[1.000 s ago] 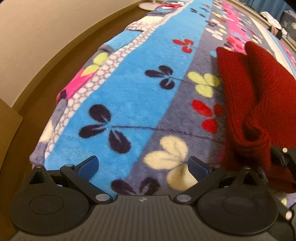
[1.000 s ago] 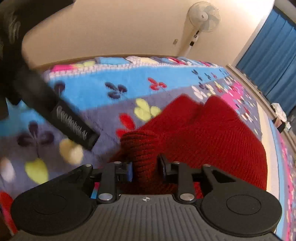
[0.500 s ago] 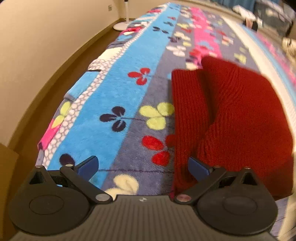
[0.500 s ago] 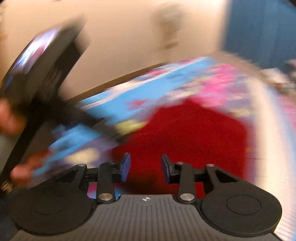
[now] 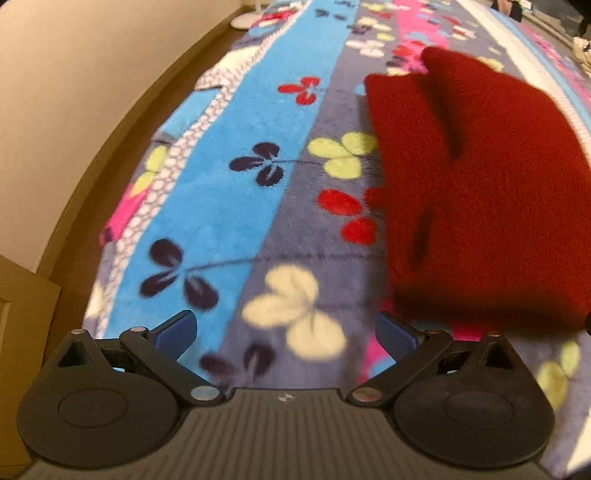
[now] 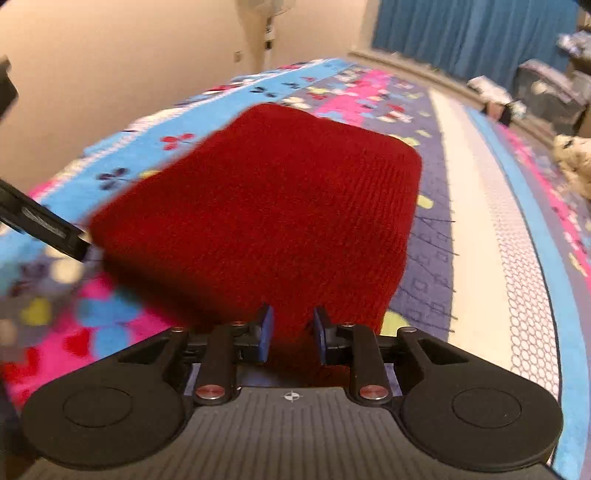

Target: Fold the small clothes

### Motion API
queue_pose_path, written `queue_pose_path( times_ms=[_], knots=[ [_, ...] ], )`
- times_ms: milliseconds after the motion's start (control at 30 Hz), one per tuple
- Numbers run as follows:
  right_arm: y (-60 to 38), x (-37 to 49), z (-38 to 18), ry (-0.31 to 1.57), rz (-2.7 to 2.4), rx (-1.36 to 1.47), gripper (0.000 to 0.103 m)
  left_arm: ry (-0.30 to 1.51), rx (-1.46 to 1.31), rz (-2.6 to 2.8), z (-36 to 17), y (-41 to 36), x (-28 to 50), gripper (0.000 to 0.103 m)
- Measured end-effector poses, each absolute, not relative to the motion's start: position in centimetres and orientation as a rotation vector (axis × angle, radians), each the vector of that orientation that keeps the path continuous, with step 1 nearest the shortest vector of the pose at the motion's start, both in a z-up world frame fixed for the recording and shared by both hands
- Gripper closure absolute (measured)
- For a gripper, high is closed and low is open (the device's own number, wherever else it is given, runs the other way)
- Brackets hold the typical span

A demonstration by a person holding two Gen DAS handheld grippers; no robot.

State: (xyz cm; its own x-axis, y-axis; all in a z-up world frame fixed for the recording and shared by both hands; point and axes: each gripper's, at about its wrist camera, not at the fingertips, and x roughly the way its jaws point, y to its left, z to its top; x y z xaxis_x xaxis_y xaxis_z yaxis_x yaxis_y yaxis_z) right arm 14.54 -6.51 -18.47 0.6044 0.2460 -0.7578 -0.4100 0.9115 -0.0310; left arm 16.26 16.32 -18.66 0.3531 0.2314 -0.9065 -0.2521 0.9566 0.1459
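A dark red knit garment [image 5: 480,184] lies folded on a flowered fleece blanket [image 5: 240,184]. My left gripper [image 5: 286,326] stands wide open over the blanket. Nothing is between its fingers, and the garment's near left corner lies just beyond its right fingertip. In the right wrist view the same garment [image 6: 277,203] spreads out ahead. My right gripper [image 6: 291,325] has the garment's near edge between its blue pads, and its jaws are closing on the knit. A black finger of the left gripper [image 6: 44,229] reaches in from the left edge, beside the garment's left corner.
The blanket [image 6: 480,221] covers a wide, low surface. A beige wall and a strip of brown floor [image 5: 122,122] run along its left side. A standing fan [image 6: 266,14] is at the far end. Blue curtains [image 6: 461,29] and dark clutter [image 6: 546,92] stand at the far right.
The right gripper let go of the bunched cuff and swung round to the garment's near edge, where its jaws narrowed again. The garment now lies flatter. The left gripper drew back, still open.
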Motion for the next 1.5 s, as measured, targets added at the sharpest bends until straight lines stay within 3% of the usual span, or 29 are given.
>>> queue_pose_path(
  times_ms=[67,167,233,533,867,1500],
  knots=[
    [-8.1,11.9,-15.4,0.830,0.367,-0.184,0.051,1.136,-0.014,0.297,-16.6,15.3,14.2,0.000],
    [-9.7,7.6,-11.8,0.798,0.356,-0.153,0.036,1.094,-0.019,0.276,-13.7,13.5,11.0,0.000],
    [-10.7,4.6,-9.8,0.771,0.350,-0.142,0.032,1.074,-0.003,0.276,-12.0,12.1,8.9,0.000],
    [-12.5,-4.0,-6.6,0.669,0.335,-0.148,0.028,1.000,-0.026,0.218,-7.4,8.1,1.5,0.000],
    [-13.3,-6.9,-4.7,0.578,0.340,-0.120,0.023,0.927,0.005,0.179,-4.9,6.2,-2.7,0.000],
    [-12.5,-3.1,-7.2,0.696,0.346,-0.123,0.021,1.020,-0.005,0.193,-7.8,6.8,1.8,0.000]
  ],
)
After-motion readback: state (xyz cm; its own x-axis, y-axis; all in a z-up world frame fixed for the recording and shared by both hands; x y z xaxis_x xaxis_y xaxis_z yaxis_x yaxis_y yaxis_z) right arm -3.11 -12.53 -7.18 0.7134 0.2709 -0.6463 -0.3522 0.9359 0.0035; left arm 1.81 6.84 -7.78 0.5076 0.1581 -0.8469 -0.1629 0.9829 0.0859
